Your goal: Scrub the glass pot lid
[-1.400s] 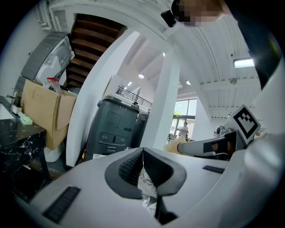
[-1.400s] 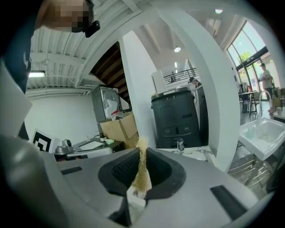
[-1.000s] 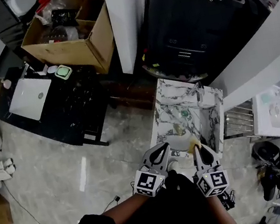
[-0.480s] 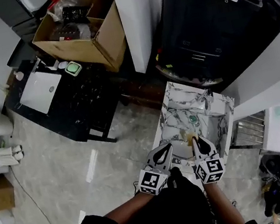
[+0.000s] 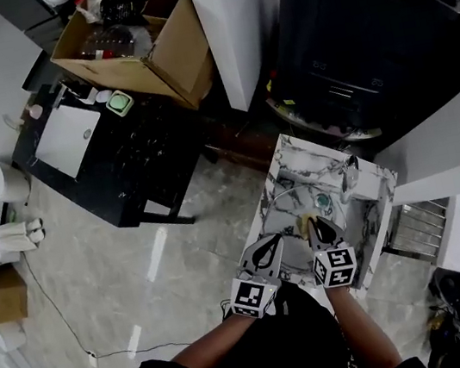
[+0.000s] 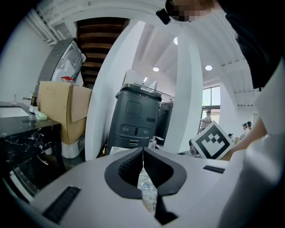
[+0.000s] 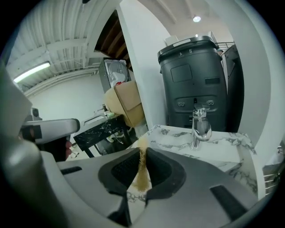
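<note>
Over the marble sink counter [image 5: 295, 152], the person holds both grippers close together, tips pointing toward the basin. The left gripper [image 5: 267, 249] has its jaws drawn together on a thin, clear edge. This reads as the rim of the glass pot lid [image 6: 146, 189], seen edge-on and held out above the basin. The head view shows the lid only faintly. The right gripper [image 5: 319, 229] is clamped on a tan sponge [image 7: 142, 171], which is squeezed flat between the pads with a narrow strip standing beyond the tips. The sponge sits just beside the lid, but no view confirms contact. The faucet [image 7: 199, 127] stands upright at the far side of the basin, ahead of the right gripper. The main hazard is judged to be the narrow edge grip. Scrubbing pressure applied far from the clamped rim would lever the lid, and smooth glass could rotate or slide out of the pads and fall onto the stone. A second hazard is the small amount of sponge exposed: a steep approach angle would bring the hard jaw tips, not the sponge, against the glass. A wide stroke could also swing the lid into the faucet.
</note>
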`<move>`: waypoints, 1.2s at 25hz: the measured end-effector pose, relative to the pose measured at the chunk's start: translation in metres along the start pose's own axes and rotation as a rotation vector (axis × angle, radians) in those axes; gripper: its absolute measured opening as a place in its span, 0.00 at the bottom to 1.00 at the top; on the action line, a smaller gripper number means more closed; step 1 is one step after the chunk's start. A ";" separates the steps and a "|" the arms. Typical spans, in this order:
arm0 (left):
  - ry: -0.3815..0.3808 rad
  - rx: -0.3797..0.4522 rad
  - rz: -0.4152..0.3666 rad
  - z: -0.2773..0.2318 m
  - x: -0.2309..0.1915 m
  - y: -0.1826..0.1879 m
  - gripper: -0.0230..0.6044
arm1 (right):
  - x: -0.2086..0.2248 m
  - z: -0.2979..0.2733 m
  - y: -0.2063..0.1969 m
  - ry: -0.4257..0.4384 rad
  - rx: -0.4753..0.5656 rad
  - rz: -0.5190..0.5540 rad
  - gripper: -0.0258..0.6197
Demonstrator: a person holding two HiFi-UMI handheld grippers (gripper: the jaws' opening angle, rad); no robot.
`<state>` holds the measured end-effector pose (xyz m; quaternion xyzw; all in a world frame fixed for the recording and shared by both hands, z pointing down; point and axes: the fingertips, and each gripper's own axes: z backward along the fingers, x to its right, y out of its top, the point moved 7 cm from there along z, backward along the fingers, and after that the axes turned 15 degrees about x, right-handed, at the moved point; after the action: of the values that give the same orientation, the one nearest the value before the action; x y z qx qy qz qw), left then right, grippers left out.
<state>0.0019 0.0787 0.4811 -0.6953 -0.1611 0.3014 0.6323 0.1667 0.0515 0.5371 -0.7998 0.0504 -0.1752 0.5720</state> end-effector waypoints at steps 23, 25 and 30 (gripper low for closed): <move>0.178 -0.051 0.012 -0.012 -0.029 -0.041 0.06 | -0.015 -0.071 -0.116 0.361 -0.280 0.154 0.13; 0.177 -0.061 -0.015 -0.011 -0.029 -0.039 0.06 | -0.018 -0.069 -0.126 0.410 -0.297 0.167 0.13; 0.208 -0.063 0.007 -0.005 -0.031 -0.042 0.06 | -0.028 -0.070 -0.137 0.490 -0.330 0.192 0.13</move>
<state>-0.0122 0.0622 0.5288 -0.7429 -0.1015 0.2243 0.6225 0.1005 0.0428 0.6783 -0.8073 0.2899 -0.2972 0.4193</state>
